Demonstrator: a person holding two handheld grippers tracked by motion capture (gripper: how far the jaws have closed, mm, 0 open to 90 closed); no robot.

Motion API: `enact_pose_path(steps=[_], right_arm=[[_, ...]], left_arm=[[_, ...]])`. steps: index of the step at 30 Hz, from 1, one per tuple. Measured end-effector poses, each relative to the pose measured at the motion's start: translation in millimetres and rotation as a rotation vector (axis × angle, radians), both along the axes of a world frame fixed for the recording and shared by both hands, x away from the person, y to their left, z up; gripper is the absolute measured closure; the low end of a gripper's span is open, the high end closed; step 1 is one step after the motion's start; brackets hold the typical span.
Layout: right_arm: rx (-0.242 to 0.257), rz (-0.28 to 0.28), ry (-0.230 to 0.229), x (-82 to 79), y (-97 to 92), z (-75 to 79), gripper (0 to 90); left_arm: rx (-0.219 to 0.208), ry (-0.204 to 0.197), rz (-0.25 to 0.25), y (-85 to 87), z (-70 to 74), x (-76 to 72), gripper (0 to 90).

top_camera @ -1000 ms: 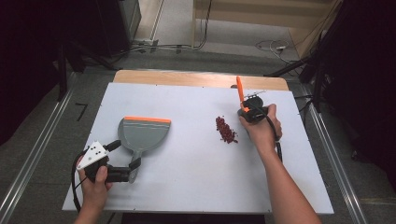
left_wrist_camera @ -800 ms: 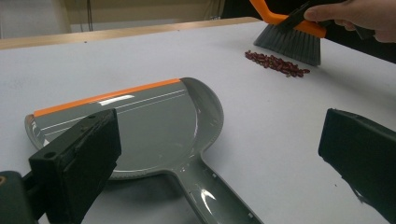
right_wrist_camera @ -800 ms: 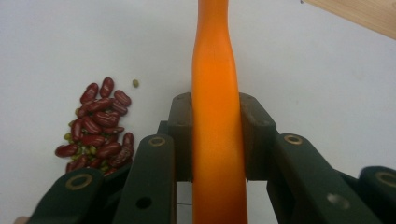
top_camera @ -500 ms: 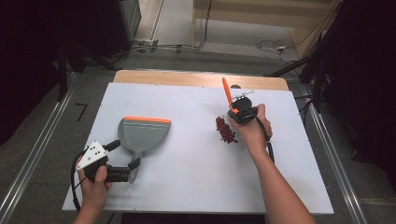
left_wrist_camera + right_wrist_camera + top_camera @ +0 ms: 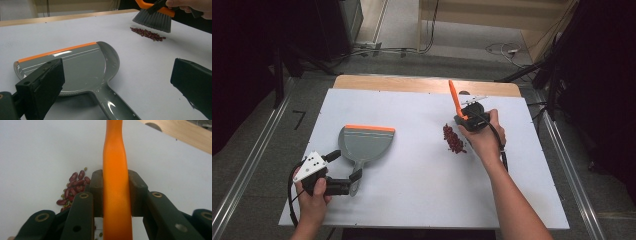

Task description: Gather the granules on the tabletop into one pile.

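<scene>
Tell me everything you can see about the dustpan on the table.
The dustpan is grey, plastic by its gloss, with an orange strip along its straight front lip, a curved raised back wall and a short handle. It lies flat on the white table, left of the heap of red beans, lip pointing away from the person. Its pan is empty. The left gripper is at the handle's end; in the left gripper view its jaws stand apart either side of the handle, not clamped.

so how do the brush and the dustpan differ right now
The brush is lifted above the beans, clamped by its orange handle in the right tongs; the dustpan lies flat on the table. In the left gripper view, the left tongs stand open around the dustpan's handle. Both are grey with orange.
</scene>
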State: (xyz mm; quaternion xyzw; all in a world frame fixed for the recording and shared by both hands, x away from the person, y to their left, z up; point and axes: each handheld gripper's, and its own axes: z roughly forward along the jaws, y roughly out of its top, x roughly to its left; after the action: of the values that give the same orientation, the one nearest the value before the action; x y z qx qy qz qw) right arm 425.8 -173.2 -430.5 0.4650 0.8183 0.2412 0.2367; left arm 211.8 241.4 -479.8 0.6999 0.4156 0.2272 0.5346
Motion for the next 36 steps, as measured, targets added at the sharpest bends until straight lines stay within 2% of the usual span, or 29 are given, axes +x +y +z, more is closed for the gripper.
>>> enact_pose_path(steps=[2, 4, 6, 8, 10, 16, 24, 31, 34, 36], right_arm=[[-0.023, 0.015, 0.005, 4.4, 0.4, -2.0, 68.7], [-0.060, 0.034, -0.011, 7.2, 1.8, -5.8, 68.6], [-0.085, 0.031, -0.003, 8.3, 3.7, -10.7, 68.6], [-0.054, 0.039, -0.004, 5.6, 4.6, -13.8, 68.7], [-0.062, 0.038, -0.014, 1.4, 7.8, -14.8, 68.7], [-0.012, 0.063, -0.002, -4.1, 11.0, -12.5, 68.7], [0.009, 0.029, -0.037, -8.5, -2.3, 0.7, 68.6], [0.009, -0.007, -0.013, -9.5, -15.4, -6.9, 68.7], [0.010, -0.014, 0.014, -10.2, -15.4, -12.0, 68.7], [0.031, -0.009, 0.024, -11.6, -12.7, -13.8, 68.7]], left_arm=[[0.001, 0.000, -0.002, -0.6, -0.1, 0.2, 0.0], [0.001, 0.000, -0.002, -0.8, 0.1, 0.0, 0.0], [0.001, -0.001, -0.002, -0.5, 0.1, -0.1, 0.0], [-0.001, -0.001, 0.001, 0.1, -0.3, -0.2, 0.0], [-0.001, -0.001, 0.002, 0.7, -0.6, 0.1, 0.0], [0.001, 0.000, -0.002, -0.7, -0.3, -0.1, 0.0], [0.000, 0.000, 0.001, -0.5, -0.3, -0.1, 0.0], [0.002, 0.001, -0.002, -1.1, -0.4, 0.2, 0.0], [0.001, 0.000, -0.004, -1.9, -0.7, 0.4, 0.0], [0.004, 0.002, -0.003, -2.7, -0.7, 0.5, 0.0]])
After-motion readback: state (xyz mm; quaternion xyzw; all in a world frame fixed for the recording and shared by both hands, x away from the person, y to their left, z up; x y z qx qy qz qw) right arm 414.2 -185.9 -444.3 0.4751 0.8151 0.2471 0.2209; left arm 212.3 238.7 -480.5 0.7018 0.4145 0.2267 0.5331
